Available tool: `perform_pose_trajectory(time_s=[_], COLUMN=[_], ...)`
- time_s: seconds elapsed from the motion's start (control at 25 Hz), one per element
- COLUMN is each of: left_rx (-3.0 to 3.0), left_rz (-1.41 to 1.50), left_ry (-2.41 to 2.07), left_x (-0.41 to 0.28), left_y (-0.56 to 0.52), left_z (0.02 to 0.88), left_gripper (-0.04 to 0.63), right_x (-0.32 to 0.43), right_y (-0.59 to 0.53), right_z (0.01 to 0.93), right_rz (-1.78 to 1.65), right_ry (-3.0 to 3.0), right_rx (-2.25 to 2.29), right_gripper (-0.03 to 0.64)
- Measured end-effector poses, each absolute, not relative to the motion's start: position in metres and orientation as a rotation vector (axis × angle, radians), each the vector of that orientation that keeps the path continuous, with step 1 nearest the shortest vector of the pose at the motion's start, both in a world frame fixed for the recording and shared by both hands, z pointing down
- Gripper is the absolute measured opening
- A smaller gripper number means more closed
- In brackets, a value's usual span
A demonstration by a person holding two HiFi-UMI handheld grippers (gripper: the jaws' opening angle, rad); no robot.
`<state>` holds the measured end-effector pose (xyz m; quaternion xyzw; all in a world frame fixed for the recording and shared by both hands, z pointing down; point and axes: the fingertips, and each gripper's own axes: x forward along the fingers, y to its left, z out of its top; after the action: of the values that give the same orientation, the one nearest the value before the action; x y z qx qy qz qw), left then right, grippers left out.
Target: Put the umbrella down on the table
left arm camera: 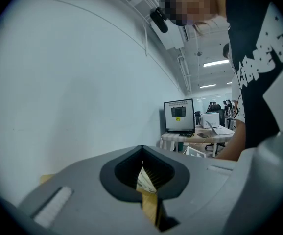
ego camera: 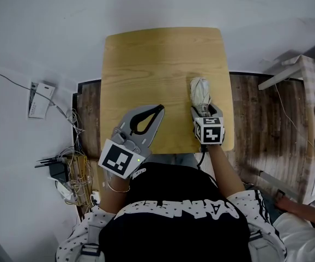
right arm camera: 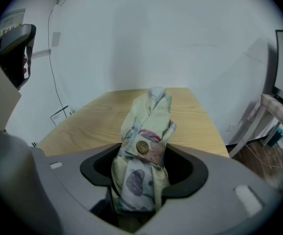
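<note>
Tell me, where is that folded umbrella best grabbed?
Likely just below the strap, coming from the near end, as the right hand-held gripper does: the strap cinches the umbrella narrow there, and it points away across the table.

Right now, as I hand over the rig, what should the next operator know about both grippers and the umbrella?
Left gripper: fingers shut, holding nothing, over the near left part of the table.
Right gripper: shut on the folded umbrella. Its strap is fastened and it points away from the person, over the table's right side.
Done: the umbrella is over the table. I cannot tell whether it touches the wood.
Left: lower it until it rests flat, open the right fingers, then draw back.
</note>
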<state>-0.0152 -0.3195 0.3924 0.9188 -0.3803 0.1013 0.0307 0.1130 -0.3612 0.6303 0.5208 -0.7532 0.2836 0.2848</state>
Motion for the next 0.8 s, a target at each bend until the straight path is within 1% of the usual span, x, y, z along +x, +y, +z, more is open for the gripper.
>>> perform_pose_trajectory(time_s=[0.44,0.8], left_rx=[2.838,2.854], left_rz=[0.308,0.298], left_ry=[-1.157,-1.140], left_x=[-0.015,-0.013], left_y=[-0.322,-0.321], left_z=[0.393,0.390], left_gripper=[0.000,0.000], right_x=[0.112,0.114], right_y=[-0.361,-0.362], right_z=[0.639,0.620], right_rz=[0.765,0.715], right_ry=[-1.989,-2.032], right_rx=[1.376,1.410], right_gripper=[0.293,0.301])
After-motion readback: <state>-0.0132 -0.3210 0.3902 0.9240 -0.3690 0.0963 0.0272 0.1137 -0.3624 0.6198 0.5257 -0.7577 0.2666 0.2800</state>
